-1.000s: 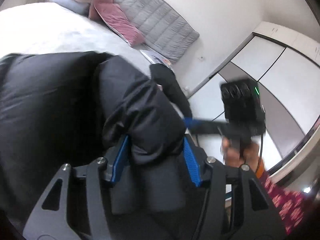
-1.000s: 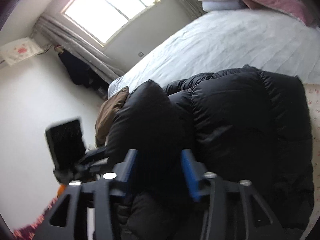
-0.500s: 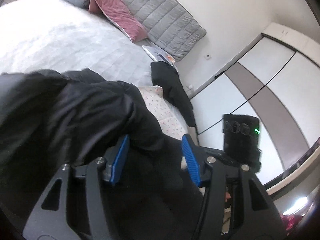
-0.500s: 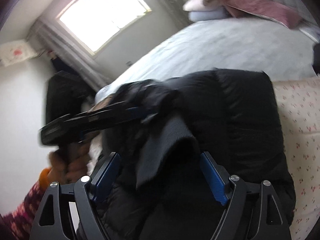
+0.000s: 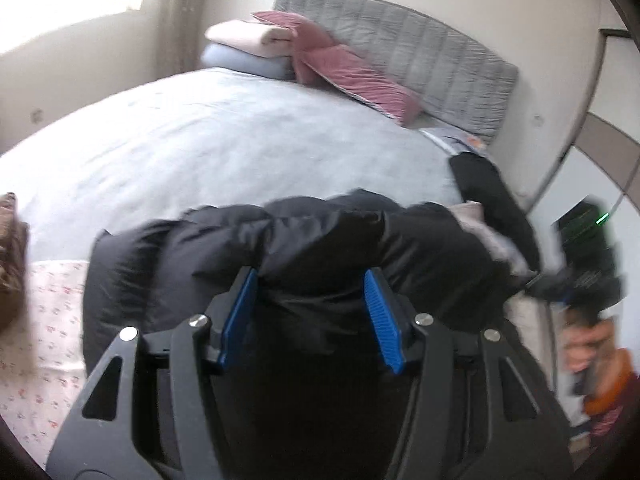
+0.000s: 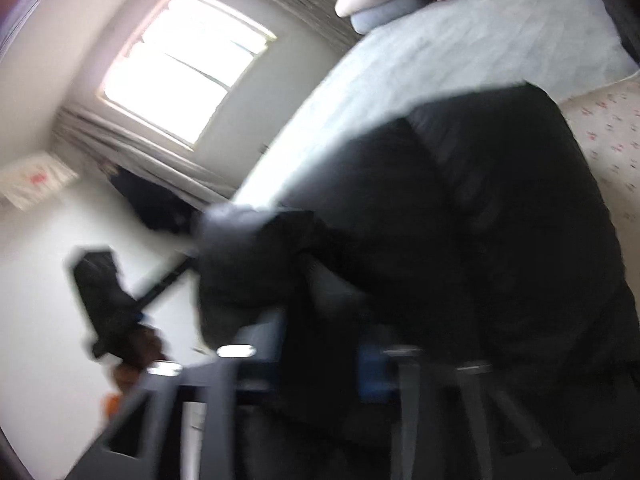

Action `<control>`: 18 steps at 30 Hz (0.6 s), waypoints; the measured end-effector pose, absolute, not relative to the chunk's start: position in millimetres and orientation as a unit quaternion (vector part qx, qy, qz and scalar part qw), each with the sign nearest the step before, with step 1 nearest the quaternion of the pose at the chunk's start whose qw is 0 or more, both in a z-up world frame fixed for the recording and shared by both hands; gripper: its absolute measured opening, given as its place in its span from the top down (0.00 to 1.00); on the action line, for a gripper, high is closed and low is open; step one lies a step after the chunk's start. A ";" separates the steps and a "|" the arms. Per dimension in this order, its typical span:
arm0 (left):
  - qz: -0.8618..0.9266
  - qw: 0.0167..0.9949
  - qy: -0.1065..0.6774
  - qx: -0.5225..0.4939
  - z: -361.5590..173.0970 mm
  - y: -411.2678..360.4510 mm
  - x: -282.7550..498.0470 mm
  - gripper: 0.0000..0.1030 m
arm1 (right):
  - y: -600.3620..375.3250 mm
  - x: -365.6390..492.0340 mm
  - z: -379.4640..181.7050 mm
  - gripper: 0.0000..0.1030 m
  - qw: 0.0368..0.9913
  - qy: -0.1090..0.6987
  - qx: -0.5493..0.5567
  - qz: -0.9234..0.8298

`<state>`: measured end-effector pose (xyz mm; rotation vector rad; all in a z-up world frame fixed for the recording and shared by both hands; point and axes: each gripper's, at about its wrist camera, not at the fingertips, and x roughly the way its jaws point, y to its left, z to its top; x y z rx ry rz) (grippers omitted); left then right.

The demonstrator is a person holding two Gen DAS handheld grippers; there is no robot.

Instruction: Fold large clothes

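Note:
A black puffer jacket (image 5: 320, 232) lies bunched on the bed's near edge. My left gripper (image 5: 312, 280) is shut on a thick fold of it, with padded fabric filling the gap between the blue pads (image 5: 240, 312). In the blurred right wrist view the same jacket (image 6: 480, 220) fills the middle. My right gripper (image 6: 324, 356) has its jaws closing, and dark jacket fabric is pinched between its blue pads (image 6: 372, 372). The right gripper's housing (image 5: 584, 248) shows at the jacket's right end, held by a hand (image 5: 592, 344).
The bed carries a pale grey cover (image 5: 200, 148) over a floral sheet (image 5: 40, 340). Folded bedding (image 5: 248, 40), a pink quilt (image 5: 352, 76) and a grey headboard (image 5: 420, 52) are at the far end. Another black garment (image 5: 492, 188) lies at the right, a brown one (image 5: 10, 260) at the left.
The left view has swung from the wardrobe toward the bed head, still gripping its fold. The right jaws opened wide, then closed on jacket fabric while dropping lower.

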<state>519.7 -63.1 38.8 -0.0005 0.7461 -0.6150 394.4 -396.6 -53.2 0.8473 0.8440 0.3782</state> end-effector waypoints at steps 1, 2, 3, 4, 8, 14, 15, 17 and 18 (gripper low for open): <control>-0.288 0.890 0.354 0.002 38.5 -63.7 522.6 0.45 | -406.0 395.4 -36.0 0.92 0.816 0.368 0.409 0.178; -0.281 0.894 0.349 0.004 38.6 -64.3 525.7 0.45 | -413.9 395.0 -25.9 0.93 0.814 0.350 0.425 0.184; -0.276 0.897 0.345 0.006 38.7 -65.6 528.7 0.45 | -424.4 394.2 -14.6 0.93 0.813 0.330 0.441 0.188; -0.276 0.898 0.342 0.005 38.9 -66.2 531.0 0.45 | -432.0 393.3 -7.4 0.93 0.814 0.322 0.447 0.184; -0.284 0.895 0.343 -0.002 31.5 -78.4 544.0 0.42 | -452.3 389.6 2.5 0.93 0.840 0.338 0.406 0.126; -0.283 0.895 0.343 0.006 22.2 -88.4 548.8 0.38 | -475.2 380.3 -38.2 0.93 0.840 0.392 0.375 0.031; -0.283 0.895 0.344 0.005 21.2 -88.5 549.4 0.37 | -476.9 371.3 -42.2 0.93 0.838 0.399 0.372 0.019; -0.282 0.895 0.346 0.012 19.3 -88.3 548.9 0.36 | -479.1 371.3 -46.6 0.88 0.840 0.405 0.361 -0.002; -0.279 0.896 0.346 0.018 18.1 -89.7 549.6 0.35 | -475.4 374.1 -46.3 0.87 0.844 0.401 0.356 -0.013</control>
